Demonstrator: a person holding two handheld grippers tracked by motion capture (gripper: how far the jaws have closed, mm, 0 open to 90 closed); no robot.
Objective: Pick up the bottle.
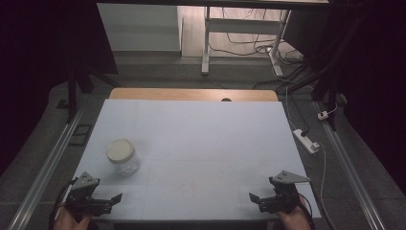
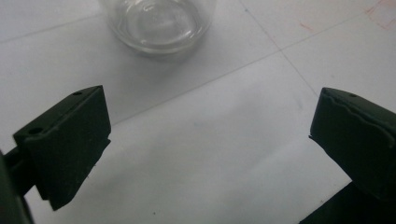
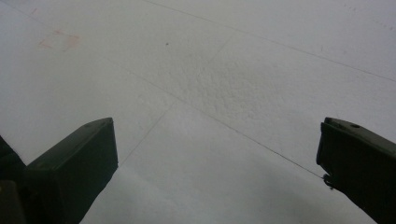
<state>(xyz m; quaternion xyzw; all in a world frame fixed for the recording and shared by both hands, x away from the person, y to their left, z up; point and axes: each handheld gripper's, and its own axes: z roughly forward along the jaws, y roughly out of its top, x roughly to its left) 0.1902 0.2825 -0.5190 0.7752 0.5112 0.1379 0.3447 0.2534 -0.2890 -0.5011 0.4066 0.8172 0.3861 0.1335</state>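
Just beyond the left tool [image 1: 114, 198], released wide, lidded glass jar [image 1: 122, 156], right tool [image 1: 253, 197] released, well apart.

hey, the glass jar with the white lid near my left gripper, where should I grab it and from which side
Probably the glass body just below the lid. The jar stands upright with a round, smooth wall, so come in level from the near side with the left gripper, whose jaws stand wide apart. The lid looks wider, a worse hold.
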